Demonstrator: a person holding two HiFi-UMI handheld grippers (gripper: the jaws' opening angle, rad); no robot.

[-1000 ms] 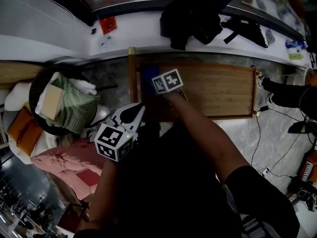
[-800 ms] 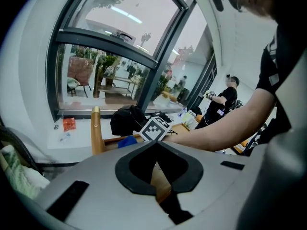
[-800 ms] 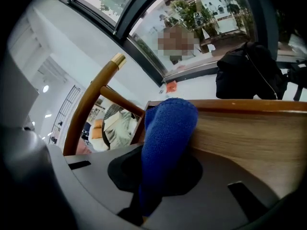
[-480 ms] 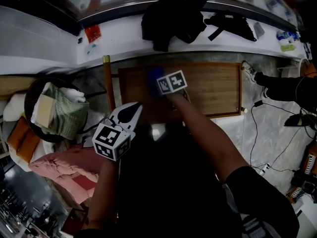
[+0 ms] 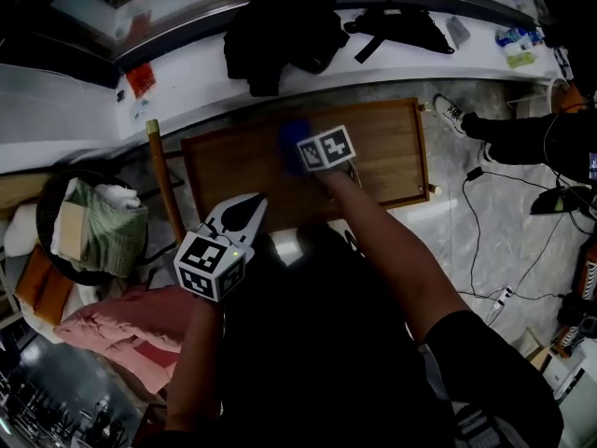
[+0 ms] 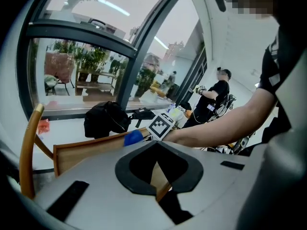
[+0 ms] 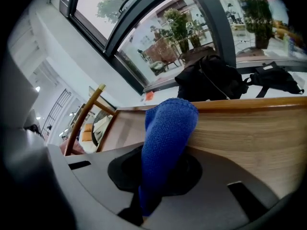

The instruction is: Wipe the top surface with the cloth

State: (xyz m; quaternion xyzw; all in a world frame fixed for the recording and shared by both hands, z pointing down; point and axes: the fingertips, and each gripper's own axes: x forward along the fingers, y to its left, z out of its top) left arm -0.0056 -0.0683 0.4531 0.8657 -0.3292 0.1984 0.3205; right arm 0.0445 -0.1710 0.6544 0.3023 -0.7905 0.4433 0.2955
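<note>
The wooden top [image 5: 382,157] lies ahead of me in the head view. A blue cloth [image 5: 293,144] rests on it left of the middle, and my right gripper [image 5: 300,153] is shut on that cloth. In the right gripper view the blue cloth [image 7: 165,138] stands up between the jaws against the wooden top [image 7: 249,128]. My left gripper [image 5: 248,205] hovers at the near edge, shut, with nothing in it. In the left gripper view the left gripper [image 6: 156,178] points across the wooden top [image 6: 81,150] toward the blue cloth [image 6: 133,137].
A wooden chair [image 5: 160,175] stands at the top's left end. Black bags [image 5: 270,31] lie on the white ledge beyond. A basket of laundry [image 5: 89,222] and pink bedding [image 5: 112,329] sit at the left. Cables [image 5: 466,213] and a person's shoe [image 5: 452,115] are at the right.
The right gripper has carried the cloth from the top's left end toward its middle. The head view has swung, so the table sits further left. The left gripper has held still.
</note>
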